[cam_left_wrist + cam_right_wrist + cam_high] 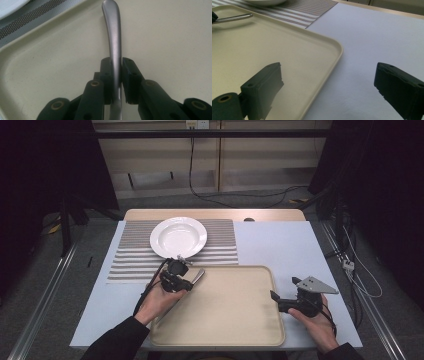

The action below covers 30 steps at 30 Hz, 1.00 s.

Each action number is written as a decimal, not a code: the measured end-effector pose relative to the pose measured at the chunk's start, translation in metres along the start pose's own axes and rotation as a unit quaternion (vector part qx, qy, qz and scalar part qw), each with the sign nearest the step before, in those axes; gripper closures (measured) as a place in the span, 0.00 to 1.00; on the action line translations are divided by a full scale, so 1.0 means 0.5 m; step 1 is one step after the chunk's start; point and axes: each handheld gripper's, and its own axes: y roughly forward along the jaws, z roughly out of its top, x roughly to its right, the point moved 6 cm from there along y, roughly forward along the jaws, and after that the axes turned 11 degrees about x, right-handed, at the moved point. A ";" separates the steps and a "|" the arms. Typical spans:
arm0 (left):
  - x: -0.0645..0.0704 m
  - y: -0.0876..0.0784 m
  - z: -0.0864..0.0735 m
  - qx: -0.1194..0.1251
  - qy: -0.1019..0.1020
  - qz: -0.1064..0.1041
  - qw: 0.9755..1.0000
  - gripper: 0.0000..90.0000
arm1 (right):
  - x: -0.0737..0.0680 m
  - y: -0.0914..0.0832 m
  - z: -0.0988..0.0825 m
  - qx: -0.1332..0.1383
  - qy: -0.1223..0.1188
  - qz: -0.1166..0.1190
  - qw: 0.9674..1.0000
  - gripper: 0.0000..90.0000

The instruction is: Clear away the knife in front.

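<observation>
1. A striped placemat (131, 255) lies on the far left part of the desk (285, 242), its left edge near the desk's left edge
2. A white plate (178, 236) sits on the placemat, toward its right side and far edge
3. The left gripper (187, 281), held in the person's left hand (159, 299), hangs over the far left corner of the beige tray (225, 320), just near the plate's front rim
4. Its jaws are clamped on the shaft of a metal utensil handle (113, 37); in the left gripper view the pads press it from both sides and the rounded handle end sticks out ahead over the tray floor. In the high view the handle (198, 276) points to the right, above the tray's far left corner
5. The tray lies at the near middle of the desk, its far left corner touching the placemat's near right corner
6. The right gripper (282, 295), in the right hand (315, 322), sits over the tray's right rim; its jaws stand wide apart with nothing between them, one over the tray, the other over the bare desk
</observation>
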 end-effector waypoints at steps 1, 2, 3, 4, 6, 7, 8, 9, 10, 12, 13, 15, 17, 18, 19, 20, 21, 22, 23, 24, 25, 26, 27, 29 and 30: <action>0.000 0.000 -0.002 -0.001 0.000 0.002 1.000 0.89 | 0.000 0.000 0.000 0.000 0.000 0.001 1.000 0.09; 0.000 0.001 -0.005 -0.003 -0.001 0.001 1.000 0.89 | 0.000 0.000 0.000 0.000 0.000 0.001 1.000 0.09; 0.000 0.002 -0.008 -0.007 -0.003 -0.001 1.000 0.89 | 0.000 0.000 0.000 0.000 0.000 0.000 1.000 0.09; -0.001 0.004 -0.010 -0.007 -0.005 0.002 1.000 0.89 | 0.000 0.000 0.000 0.000 0.000 0.000 1.000 0.09; -0.003 0.007 -0.015 -0.008 -0.003 0.008 1.000 0.89 | 0.000 0.000 0.000 0.000 0.000 -0.001 1.000 0.09; -0.004 0.007 -0.019 -0.013 -0.005 0.007 1.000 0.89 | 0.000 0.000 0.000 0.000 0.001 -0.001 1.000 0.09; -0.005 0.009 -0.022 -0.012 -0.008 0.007 1.000 0.89 | 0.001 0.000 0.000 -0.001 0.001 -0.001 1.000 0.09; -0.006 0.007 -0.024 -0.012 -0.008 0.005 1.000 0.89 | 0.001 0.001 0.000 -0.001 0.001 -0.001 1.000 0.09; -0.005 0.006 -0.025 -0.010 -0.007 0.008 1.000 0.89 | 0.000 0.001 0.000 -0.001 0.001 -0.001 1.000 0.09; -0.003 0.003 -0.029 -0.008 -0.006 0.011 1.000 0.89 | 0.000 0.001 -0.001 -0.002 -0.001 0.000 1.000 0.09; -0.003 0.002 -0.030 -0.009 -0.005 0.008 1.000 0.89 | 0.000 0.001 -0.001 -0.002 0.000 0.000 1.000 0.09; -0.004 0.002 -0.032 -0.004 -0.009 0.005 1.000 0.88 | 0.000 0.001 -0.001 -0.002 -0.001 0.001 1.000 0.09; -0.004 0.001 -0.033 -0.005 0.003 0.007 1.000 0.88 | -0.001 0.000 0.000 -0.001 0.000 0.001 1.000 0.09; -0.003 0.001 -0.034 -0.003 0.002 0.008 1.000 0.88 | 0.000 0.001 -0.001 -0.001 0.000 0.001 1.000 0.09; -0.003 0.001 -0.035 -0.001 0.005 0.007 1.000 0.88 | 0.000 0.000 -0.001 -0.001 0.000 0.000 1.000 0.09; -0.003 0.001 -0.035 0.002 0.008 0.005 1.000 0.88 | 0.000 0.000 0.000 0.000 0.001 0.001 1.000 0.09; -0.003 0.000 -0.036 0.002 0.012 0.003 1.000 0.88 | 0.000 0.000 0.000 0.000 0.001 0.002 1.000 0.09; -0.003 0.000 -0.036 0.002 0.015 0.002 1.000 0.88 | 0.000 0.000 0.000 0.000 0.001 0.001 1.000 0.09; -0.004 0.000 -0.036 0.004 0.020 0.003 1.000 0.87 | 0.000 0.000 -0.001 -0.001 0.001 0.002 1.000 0.09; -0.005 -0.001 -0.036 0.006 0.024 0.005 1.000 0.86 | 0.000 0.000 -0.001 -0.001 0.001 0.002 1.000 0.09; -0.008 -0.001 -0.037 0.007 0.025 0.013 1.000 0.79 | 0.000 0.000 0.000 0.000 0.000 0.002 1.000 0.09; -0.010 -0.002 -0.037 0.007 0.022 0.010 1.000 0.74 | 0.000 0.000 -0.001 -0.001 0.001 0.002 1.000 0.09; -0.013 -0.003 -0.036 0.016 0.021 0.008 1.000 0.74 | 0.000 0.000 -0.001 -0.001 0.001 0.002 1.000 0.09; -0.020 -0.009 -0.030 0.032 0.019 0.004 0.999 0.70 | -0.001 0.000 0.000 0.000 -0.002 0.002 1.000 0.09; -0.023 -0.012 -0.027 0.042 0.017 0.009 0.999 0.62 | -0.001 0.000 0.000 0.000 -0.002 0.003 1.000 0.09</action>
